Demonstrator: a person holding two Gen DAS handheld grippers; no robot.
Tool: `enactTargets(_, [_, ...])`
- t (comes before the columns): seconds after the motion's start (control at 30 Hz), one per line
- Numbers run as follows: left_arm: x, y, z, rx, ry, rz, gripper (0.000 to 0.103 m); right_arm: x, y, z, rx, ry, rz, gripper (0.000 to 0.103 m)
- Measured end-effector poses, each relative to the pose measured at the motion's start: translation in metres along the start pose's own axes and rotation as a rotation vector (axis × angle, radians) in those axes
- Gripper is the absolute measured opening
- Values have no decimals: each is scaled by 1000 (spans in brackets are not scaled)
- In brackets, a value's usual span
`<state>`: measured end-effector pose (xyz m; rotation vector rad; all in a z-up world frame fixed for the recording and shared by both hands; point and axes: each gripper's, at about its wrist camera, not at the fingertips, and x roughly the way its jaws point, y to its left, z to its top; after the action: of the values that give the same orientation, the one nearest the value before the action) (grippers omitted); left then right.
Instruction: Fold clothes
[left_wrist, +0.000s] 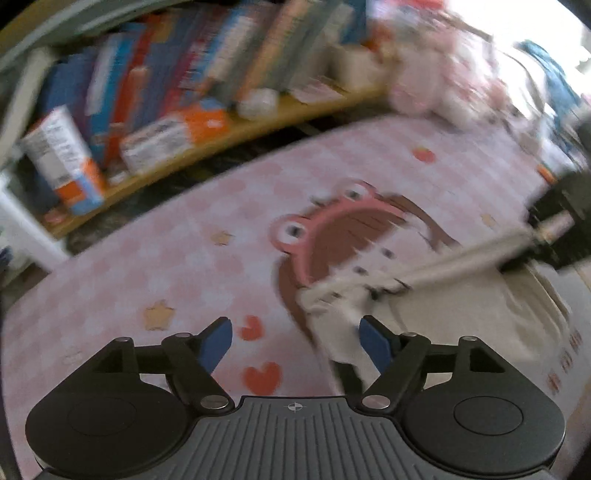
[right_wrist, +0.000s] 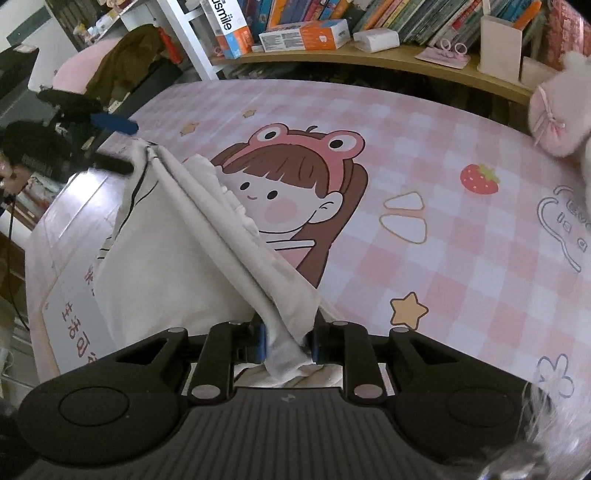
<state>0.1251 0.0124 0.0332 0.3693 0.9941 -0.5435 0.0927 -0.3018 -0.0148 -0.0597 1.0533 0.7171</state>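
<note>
A cream-white garment (right_wrist: 192, 236) lies on a pink checked mat (right_wrist: 424, 177) with a cartoon girl print. My right gripper (right_wrist: 287, 341) is shut on one end of the garment and holds a taut fold that runs up to the left. My left gripper (left_wrist: 295, 343) is open; the garment's other end (left_wrist: 340, 310) hangs by its right blue fingertip (left_wrist: 375, 341), outside the jaws. The left gripper also shows in the right wrist view (right_wrist: 110, 144), at the far end of the fold. The left wrist view is motion-blurred.
A curved wooden shelf (right_wrist: 369, 61) with books and boxes runs behind the mat. A pink plush toy (right_wrist: 557, 110) sits at the mat's far right. A white post (right_wrist: 188, 40) and a chair with dark clothes (right_wrist: 125, 55) stand at the back left.
</note>
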Motion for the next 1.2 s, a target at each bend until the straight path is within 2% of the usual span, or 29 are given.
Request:
enactTargets(0.03, [-1, 1, -3, -29, -21, -1, 78, 0, 0, 0, 2, -2, 0, 22])
enactTargets(0.1, [-4, 3, -9, -87, -63, -2, 78, 0, -3, 0, 26, -16, -36, 39])
enactTargets(0.27, [-11, 7, -23, -232, -168, -4, 78, -13, -10, -6, 146, -129, -98, 41])
enactTargets(0.4, [-16, 10, -34, -348, -252, -7, 78, -12, -25, -15, 303, -201, -77, 41])
enactTargets(0.5, [-5, 4, -41, -371, -219, -15, 76, -4, -35, -20, 402, -200, -73, 40])
enactTargets(0.57, [-1, 1, -45, -389, -218, -1, 75, -2, -41, -22, 449, -233, -72, 37])
enactTargets(0.67, [-3, -3, -51, -425, -240, 0, 73, -7, -37, -23, 481, -264, -144, 39])
enactTargets(0.87, [-13, -7, -63, -418, -264, 2, 72, -29, -28, -26, 491, -366, -327, 37])
enactTargets(1.03, [-14, -1, -72, -421, -278, -29, 64, -47, -12, -34, 501, -389, -289, 37])
enactTargets(1.2, [-9, 5, -73, -391, -302, -99, 58, -49, 19, -52, 551, -356, -287, 37])
